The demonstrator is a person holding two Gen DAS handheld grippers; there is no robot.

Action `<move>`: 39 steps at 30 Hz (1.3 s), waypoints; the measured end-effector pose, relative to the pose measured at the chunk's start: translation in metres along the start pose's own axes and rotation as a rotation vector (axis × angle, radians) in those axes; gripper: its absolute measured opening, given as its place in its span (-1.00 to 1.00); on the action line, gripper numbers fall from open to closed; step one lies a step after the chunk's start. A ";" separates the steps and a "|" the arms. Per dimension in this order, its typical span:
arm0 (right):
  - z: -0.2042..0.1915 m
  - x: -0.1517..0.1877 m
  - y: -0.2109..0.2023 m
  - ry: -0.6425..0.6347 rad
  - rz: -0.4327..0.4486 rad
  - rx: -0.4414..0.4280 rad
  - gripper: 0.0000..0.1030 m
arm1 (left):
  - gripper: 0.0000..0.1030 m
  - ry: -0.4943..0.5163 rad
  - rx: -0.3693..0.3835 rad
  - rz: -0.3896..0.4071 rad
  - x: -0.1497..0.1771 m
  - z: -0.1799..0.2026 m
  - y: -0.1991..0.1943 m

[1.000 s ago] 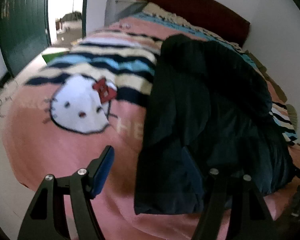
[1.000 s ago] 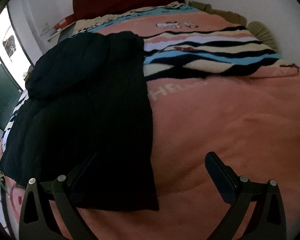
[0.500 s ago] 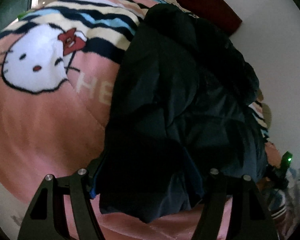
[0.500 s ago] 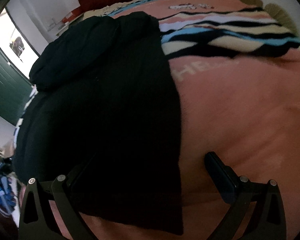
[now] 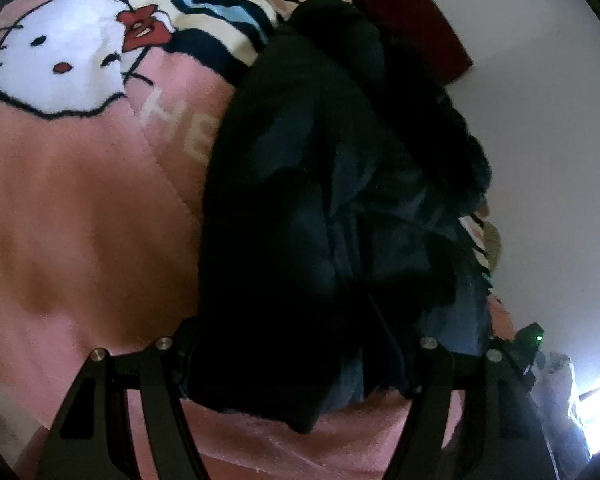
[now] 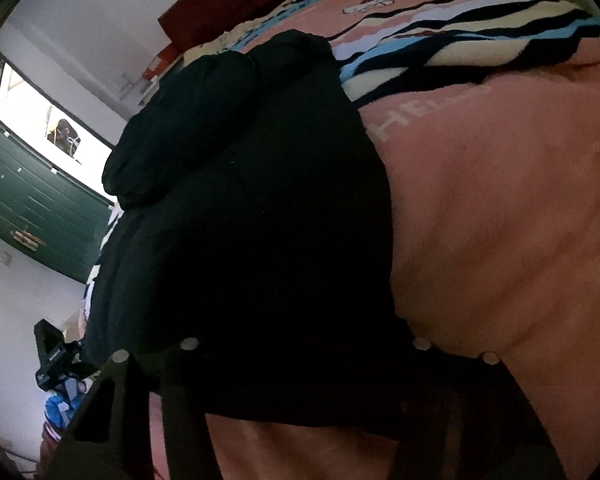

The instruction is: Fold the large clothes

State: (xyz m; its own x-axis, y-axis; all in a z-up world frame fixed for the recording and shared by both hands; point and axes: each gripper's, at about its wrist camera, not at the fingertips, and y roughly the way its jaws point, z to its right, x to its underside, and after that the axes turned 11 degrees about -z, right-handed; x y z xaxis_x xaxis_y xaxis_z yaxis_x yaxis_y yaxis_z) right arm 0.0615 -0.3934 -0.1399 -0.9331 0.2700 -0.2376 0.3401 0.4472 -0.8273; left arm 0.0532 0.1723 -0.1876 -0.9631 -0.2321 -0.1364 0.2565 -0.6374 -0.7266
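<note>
While both grippers tilt steeply down over the near edge of the bed, the scene reads as follows.

Garment: a large dark coat (image 5: 320, 208) lies lengthwise on the bed, its bottom hem at the near edge and its bulkier upper part toward the headboard (image 5: 400, 12); in the right wrist view the same coat (image 6: 252, 208) fills the middle of the picture.

Bed cover: a pink blanket (image 5: 80, 220) with a white cartoon cat face (image 5: 56, 52) and dark, cream and blue stripes carries the coat; bare pink blanket (image 6: 500, 220) shows beside the coat's edge in the right wrist view.

Left gripper pose: the left gripper (image 5: 300, 364) points down at the coat's hem near the bed's near edge, one finger on each side of the hem's thick folds.

Left gripper fingers: spread wide, with the hem bunched between them; whether the pads press the cloth cannot be told, as the tips are lost against the dark fabric.

Right gripper pose: the right gripper (image 6: 300, 360) angles down onto the coat's other lower corner, with the coat's side edge running just inside its outer finger.

Right gripper fingers: the jaws are closing, with the coat's hem between them; the tips are buried in black cloth, so contact cannot be judged.

Surroundings: a green door (image 6: 32, 200) and a white wall (image 5: 540, 140) border the bed.
</note>
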 end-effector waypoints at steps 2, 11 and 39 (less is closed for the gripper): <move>0.000 0.000 0.000 -0.001 0.001 -0.003 0.00 | 0.28 0.006 0.023 0.006 0.005 0.001 -0.001; -0.002 0.006 0.004 0.021 -0.004 0.001 0.04 | 0.09 0.024 0.071 0.041 0.008 0.010 -0.004; -0.041 -0.079 -0.095 -0.056 0.198 -0.267 -0.64 | -0.62 0.244 0.383 0.176 -0.092 0.113 -0.101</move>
State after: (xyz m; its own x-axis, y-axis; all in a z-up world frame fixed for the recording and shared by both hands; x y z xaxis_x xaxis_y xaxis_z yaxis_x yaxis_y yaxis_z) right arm 0.1075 -0.4224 -0.0217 -0.8485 0.3294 -0.4142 0.5268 0.6003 -0.6018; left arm 0.1253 0.1750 -0.0259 -0.8815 -0.2114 -0.4222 0.3851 -0.8392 -0.3840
